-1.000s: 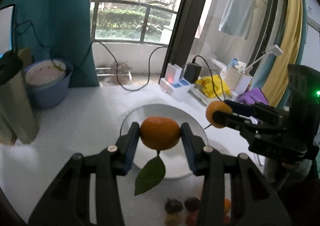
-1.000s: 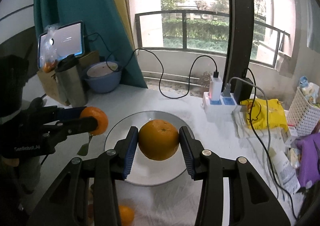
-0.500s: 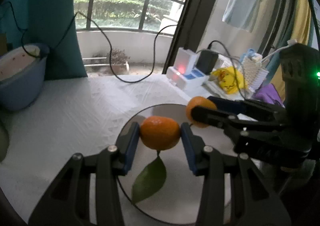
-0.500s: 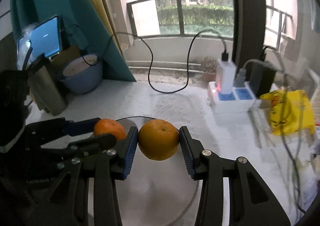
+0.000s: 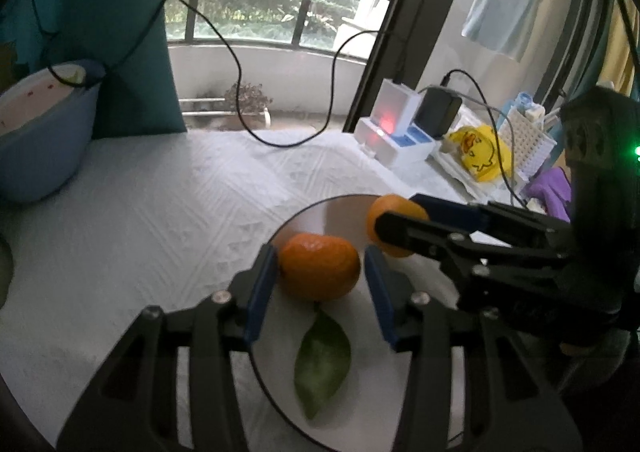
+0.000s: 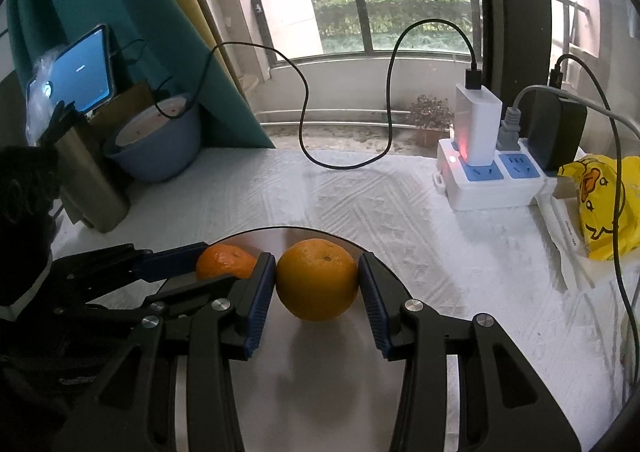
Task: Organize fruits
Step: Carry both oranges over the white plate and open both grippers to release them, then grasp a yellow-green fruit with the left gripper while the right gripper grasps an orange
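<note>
1. Setting two fruits onto the plate [image 5: 320, 212] at once is, as I read it, the step in hand; both of my tools hang over it, side by side.
2. My left gripper [image 5: 320, 284] has the leafy mandarin [image 5: 319, 271] between its blue pads. Its jaws have just been opening: the left pad is at the peel or just beside it, while a clear gap shows at the right pad, so the grip is letting go.
3. That mandarin sits low on the plate, its green leaf [image 5: 322, 364] lying flat on the plate surface toward me, so I judge it is resting there or close to it.
4. My right gripper [image 6: 318, 288] clamps the orange [image 6: 317, 279], both pads against its sides. A shadow lies on the plate beneath it; whether it touches down I cannot tell.
5. What the coming move turns on: the two fruits lie just beside each other, with my right tool's inner finger and the left tool's far finger between them. In the right wrist view the mandarin [image 6: 226, 262] sits directly left of the orange.
6. I would judge that widening the jaws sideways risks nudging the neighbouring fruit, so each tool should back straight out along its own fingers, toward me.
7. Round fruit on a smooth plate may roll once freed.
</note>
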`<state>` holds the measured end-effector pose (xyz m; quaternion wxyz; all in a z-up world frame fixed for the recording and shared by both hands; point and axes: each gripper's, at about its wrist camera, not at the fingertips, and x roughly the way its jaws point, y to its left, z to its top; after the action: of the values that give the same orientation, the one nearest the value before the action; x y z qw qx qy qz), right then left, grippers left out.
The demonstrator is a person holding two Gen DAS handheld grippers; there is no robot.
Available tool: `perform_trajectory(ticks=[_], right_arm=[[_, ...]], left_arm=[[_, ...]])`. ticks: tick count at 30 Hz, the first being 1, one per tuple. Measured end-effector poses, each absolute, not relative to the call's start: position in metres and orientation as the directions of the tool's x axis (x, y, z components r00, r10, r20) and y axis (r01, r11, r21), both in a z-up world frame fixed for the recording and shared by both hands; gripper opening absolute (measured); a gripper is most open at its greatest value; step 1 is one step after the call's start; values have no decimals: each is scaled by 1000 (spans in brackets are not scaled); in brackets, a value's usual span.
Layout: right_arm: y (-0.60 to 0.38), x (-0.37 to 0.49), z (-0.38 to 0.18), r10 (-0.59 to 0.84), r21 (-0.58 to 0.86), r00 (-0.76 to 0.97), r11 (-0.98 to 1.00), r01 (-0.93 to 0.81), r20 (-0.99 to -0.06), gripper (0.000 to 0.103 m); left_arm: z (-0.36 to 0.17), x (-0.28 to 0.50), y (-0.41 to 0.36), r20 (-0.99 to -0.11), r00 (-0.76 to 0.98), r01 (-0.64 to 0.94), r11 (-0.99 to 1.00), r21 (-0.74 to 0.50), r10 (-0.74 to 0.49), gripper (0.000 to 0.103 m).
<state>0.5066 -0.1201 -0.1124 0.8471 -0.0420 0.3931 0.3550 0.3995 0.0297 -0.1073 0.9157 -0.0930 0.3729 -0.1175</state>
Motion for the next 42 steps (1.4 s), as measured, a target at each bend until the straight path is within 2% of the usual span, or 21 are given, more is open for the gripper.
perform_trajectory(ticks=[2, 3, 4, 25, 42], right_arm=[[-122, 507, -110, 567, 204, 451, 750, -629, -689, 47], [-123, 507, -109, 567, 204, 456, 752, -627, -686, 48], [-124, 506, -106, 568, 203, 463, 754, -625, -681, 49], [-164, 430, -52, 558, 155, 561, 779, -607, -612, 49], [-195, 337, -64, 565, 165, 520, 763, -625, -641, 49]], left_arm=[[-103, 396, 29, -651, 706, 147, 957, -251, -279, 53], [-100, 394, 29, -645, 711, 148, 956, -252, -280, 63], [-97, 391, 30, -636, 718, 149, 955, -255, -282, 68], [-56, 293, 26, -568, 777, 151, 956, -251, -272, 68], [-61, 209, 9, -551, 790, 143, 955, -259, -268, 68]])
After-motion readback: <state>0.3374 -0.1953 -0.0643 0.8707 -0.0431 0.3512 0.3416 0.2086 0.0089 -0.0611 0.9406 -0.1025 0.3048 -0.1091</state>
